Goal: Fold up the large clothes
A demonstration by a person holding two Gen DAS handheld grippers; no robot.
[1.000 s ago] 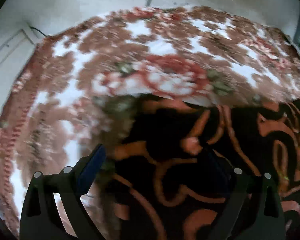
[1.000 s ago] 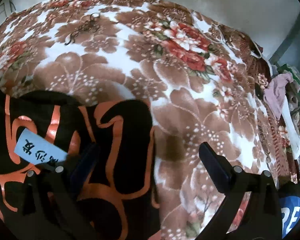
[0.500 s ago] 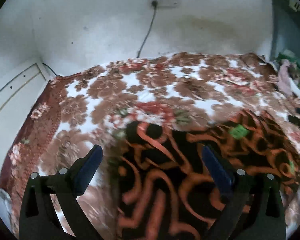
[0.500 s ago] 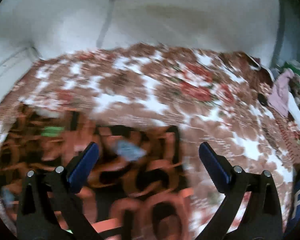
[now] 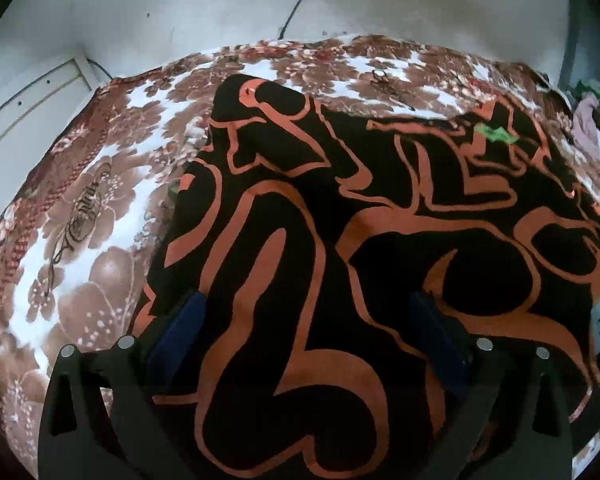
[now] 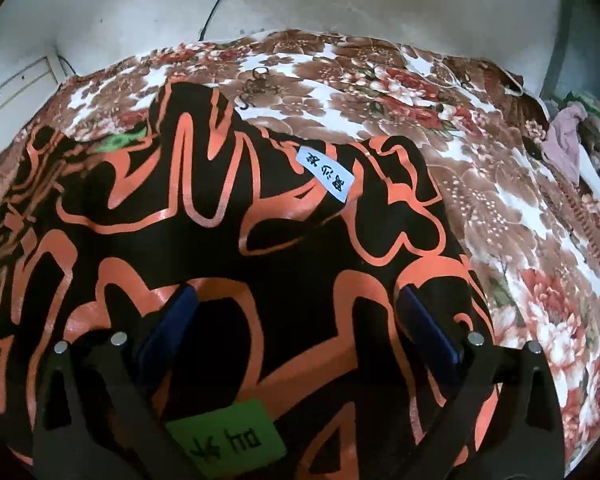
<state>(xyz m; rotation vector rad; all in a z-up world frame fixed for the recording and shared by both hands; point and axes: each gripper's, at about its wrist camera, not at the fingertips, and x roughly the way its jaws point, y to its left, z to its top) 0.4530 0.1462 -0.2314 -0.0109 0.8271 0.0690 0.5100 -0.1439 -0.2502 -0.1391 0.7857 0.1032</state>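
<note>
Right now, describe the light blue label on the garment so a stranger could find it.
On the floral blanket lies a black garment with orange swirls. Near its far edge sits the light blue label, slanted, with dark printed characters; the other tags on the garment are green.

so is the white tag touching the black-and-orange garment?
Touching. The right wrist view shows the white tag lying flat on the black-and-orange garment, with no gap or shadow beneath it; whether it is stuck on cannot be told.
</note>
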